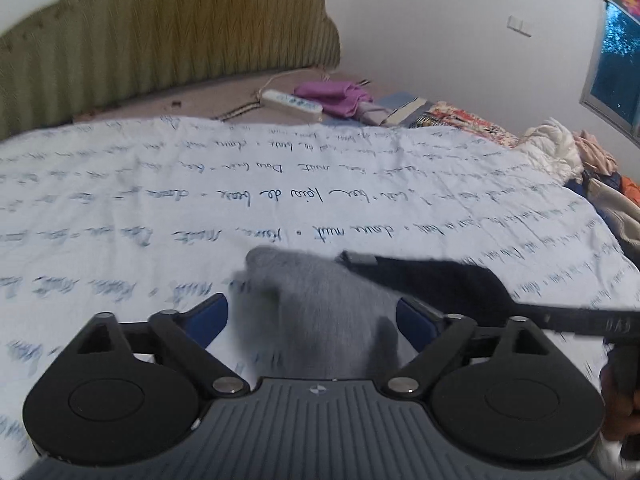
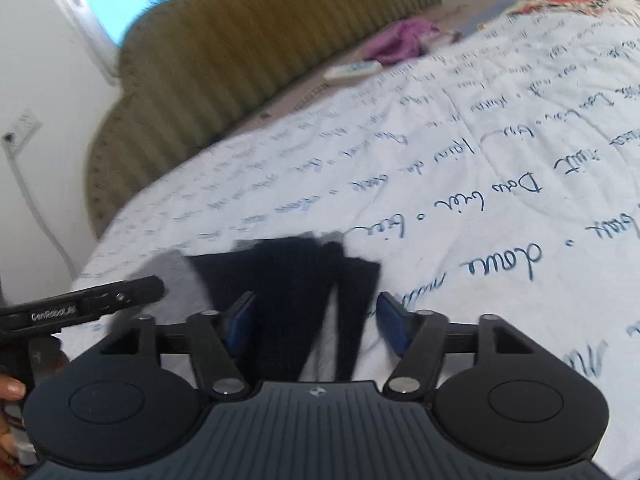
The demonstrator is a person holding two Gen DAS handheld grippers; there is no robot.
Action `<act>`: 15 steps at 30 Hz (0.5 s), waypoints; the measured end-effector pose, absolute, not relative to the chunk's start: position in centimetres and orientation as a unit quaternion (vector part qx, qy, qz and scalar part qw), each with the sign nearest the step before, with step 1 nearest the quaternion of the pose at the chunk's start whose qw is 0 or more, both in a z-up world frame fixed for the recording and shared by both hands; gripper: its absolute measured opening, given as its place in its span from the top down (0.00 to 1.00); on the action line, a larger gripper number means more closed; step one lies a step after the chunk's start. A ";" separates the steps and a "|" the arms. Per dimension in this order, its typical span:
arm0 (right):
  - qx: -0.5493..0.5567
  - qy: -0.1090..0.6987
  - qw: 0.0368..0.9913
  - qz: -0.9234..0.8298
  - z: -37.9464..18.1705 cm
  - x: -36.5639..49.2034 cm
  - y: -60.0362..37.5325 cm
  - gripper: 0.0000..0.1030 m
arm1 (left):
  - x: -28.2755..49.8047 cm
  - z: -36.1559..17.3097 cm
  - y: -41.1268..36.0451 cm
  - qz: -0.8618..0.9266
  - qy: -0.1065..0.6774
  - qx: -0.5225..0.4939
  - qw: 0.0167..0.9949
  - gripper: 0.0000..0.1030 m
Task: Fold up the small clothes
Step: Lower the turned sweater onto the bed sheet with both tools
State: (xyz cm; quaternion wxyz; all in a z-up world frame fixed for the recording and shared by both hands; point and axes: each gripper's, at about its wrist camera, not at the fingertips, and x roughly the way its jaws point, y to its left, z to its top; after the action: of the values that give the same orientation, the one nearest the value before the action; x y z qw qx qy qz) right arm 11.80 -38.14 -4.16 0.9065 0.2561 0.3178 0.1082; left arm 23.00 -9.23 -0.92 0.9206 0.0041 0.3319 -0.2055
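Note:
A small garment lies on the white bedsheet with blue script. Its grey part sits between the blue pads of my left gripper, which stands open, the pads well apart and not pressing the blurred cloth. The navy part runs off to the right, under the black finger of my right gripper. In the right wrist view the navy part lies below and between the pads of my right gripper, which is open. The grey part shows at left beside the left gripper's finger.
A green padded headboard stands behind the bed. A white power strip and a purple cloth lie near it. A pile of clothes sits at the bed's right edge. A hand shows at far left.

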 end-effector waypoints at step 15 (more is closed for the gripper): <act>0.310 0.307 0.892 0.121 -4.0 -0.5 -39.8 0.35 | 5.6 -3.8 -5.7 -0.252 0.324 0.090 0.908 0.05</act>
State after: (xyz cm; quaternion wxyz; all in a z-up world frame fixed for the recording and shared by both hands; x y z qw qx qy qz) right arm -0.48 -39.82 -3.98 0.8917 0.3098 0.3072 0.1207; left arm 5.56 -5.65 -3.80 0.9076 0.0898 0.3235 -0.2521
